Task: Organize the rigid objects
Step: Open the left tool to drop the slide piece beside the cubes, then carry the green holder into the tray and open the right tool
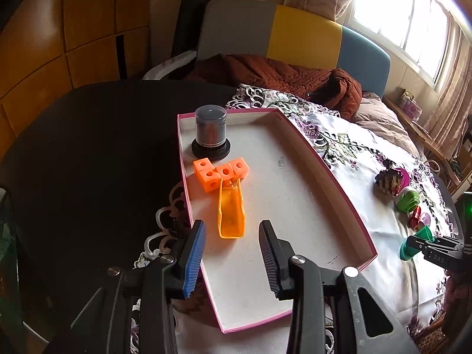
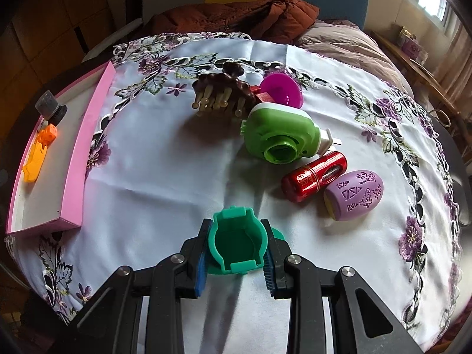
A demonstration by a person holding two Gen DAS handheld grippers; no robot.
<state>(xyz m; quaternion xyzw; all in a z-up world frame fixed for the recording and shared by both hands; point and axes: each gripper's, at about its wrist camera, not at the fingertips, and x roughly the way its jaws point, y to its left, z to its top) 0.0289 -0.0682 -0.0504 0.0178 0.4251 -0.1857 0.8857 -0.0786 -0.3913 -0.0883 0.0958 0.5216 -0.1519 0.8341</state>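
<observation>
A pink-rimmed white tray [image 1: 324, 159] [image 2: 88, 135] lies on the table. In it stand a dark cylinder with a clear cap [image 1: 210, 131] [image 2: 50, 107], orange cubes [image 1: 219, 172] and an orange scoop [image 1: 230, 212] [image 2: 34, 159]. My left gripper [image 1: 231, 244] is open and empty just above the tray, right behind the scoop. My right gripper [image 2: 236, 250] is shut on a teal plastic holder [image 2: 237, 244] [image 1: 413, 243], on the cloth right of the tray. Beyond it lie a green plug-in device [image 2: 277, 132], a red cylinder [image 2: 314, 177] and a purple egg-shaped piece [image 2: 354, 196].
A brown hair claw clip [image 2: 224, 91] [image 1: 386, 180] and a magenta funnel-like cup [image 2: 281, 90] lie farther back on the floral cloth [image 2: 165, 162]. A brown jacket [image 1: 280, 73] lies on the chair behind. The bare dark table [image 1: 88, 147] is left of the tray.
</observation>
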